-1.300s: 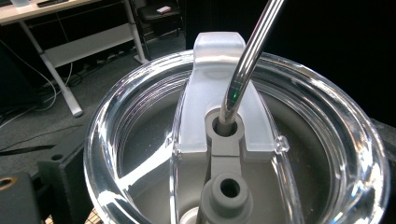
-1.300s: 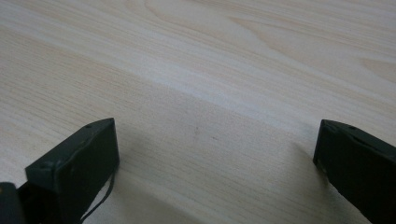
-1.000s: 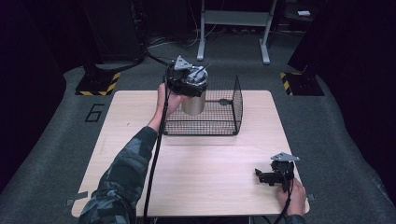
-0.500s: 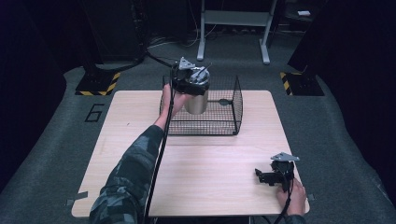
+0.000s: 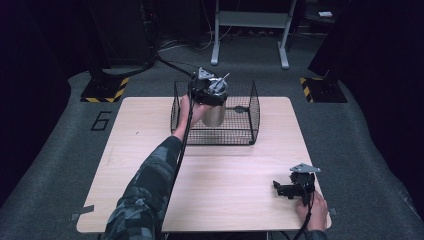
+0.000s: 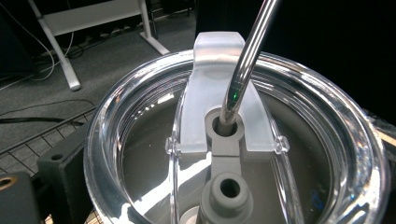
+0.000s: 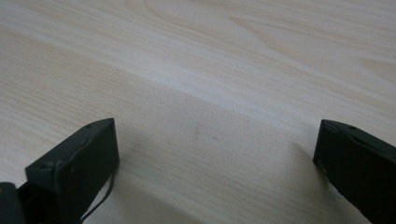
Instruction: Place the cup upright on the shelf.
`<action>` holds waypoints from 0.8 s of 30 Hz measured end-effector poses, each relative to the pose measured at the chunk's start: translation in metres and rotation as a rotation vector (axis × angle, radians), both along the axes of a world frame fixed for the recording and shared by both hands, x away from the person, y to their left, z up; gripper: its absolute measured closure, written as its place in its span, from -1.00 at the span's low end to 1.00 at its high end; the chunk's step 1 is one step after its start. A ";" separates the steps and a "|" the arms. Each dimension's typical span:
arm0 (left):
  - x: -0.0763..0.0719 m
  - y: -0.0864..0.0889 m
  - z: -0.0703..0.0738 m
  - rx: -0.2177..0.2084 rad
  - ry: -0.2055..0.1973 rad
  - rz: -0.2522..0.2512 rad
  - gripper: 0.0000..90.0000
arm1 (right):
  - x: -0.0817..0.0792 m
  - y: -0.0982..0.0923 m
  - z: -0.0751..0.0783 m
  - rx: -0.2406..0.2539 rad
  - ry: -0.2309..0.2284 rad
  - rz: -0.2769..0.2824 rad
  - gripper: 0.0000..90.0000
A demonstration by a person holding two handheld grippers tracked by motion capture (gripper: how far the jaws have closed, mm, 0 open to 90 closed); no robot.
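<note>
A steel tumbler (image 5: 214, 115) with a clear lid (image 6: 322, 135) and a metal straw (image 6: 247, 56) stands upright inside the black wire basket (image 5: 251, 107) at the table's far middle. My left gripper (image 5: 207, 90) sits over its top, shut on the tumbler near the rim. One black finger (image 6: 60, 170) shows beside the lid in the left gripper view. My right gripper (image 5: 281, 190) rests on the table near the front right corner. It is open, with bare wood between its fingers (image 7: 79, 158).
The wooden table (image 5: 150, 150) is bare between the basket and the right gripper. The left forearm and its cable cross the table from the front edge to the basket. Beyond the table stand a metal frame (image 5: 250, 20) and dark floor stands.
The left gripper and the tumbler have shifted a little to the right and lower within the basket. The right gripper has stayed still.
</note>
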State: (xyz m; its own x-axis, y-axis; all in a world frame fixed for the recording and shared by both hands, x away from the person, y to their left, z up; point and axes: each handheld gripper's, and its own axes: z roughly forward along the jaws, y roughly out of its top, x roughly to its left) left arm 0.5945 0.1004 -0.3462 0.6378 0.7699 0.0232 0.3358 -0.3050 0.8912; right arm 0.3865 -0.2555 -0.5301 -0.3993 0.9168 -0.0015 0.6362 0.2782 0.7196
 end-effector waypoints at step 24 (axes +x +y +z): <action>0.011 -0.006 -0.043 0.019 0.026 0.079 -0.91 | 0.000 0.000 0.000 0.001 0.003 -0.001 -1.00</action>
State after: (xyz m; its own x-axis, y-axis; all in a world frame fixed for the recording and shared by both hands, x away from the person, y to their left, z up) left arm 0.6058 0.0946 -0.3891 0.5758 0.8173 0.0229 0.3822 -0.2937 0.8762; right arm 0.3862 -0.2553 -0.5301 -0.3979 0.9174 0.0009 0.6387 0.2763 0.7182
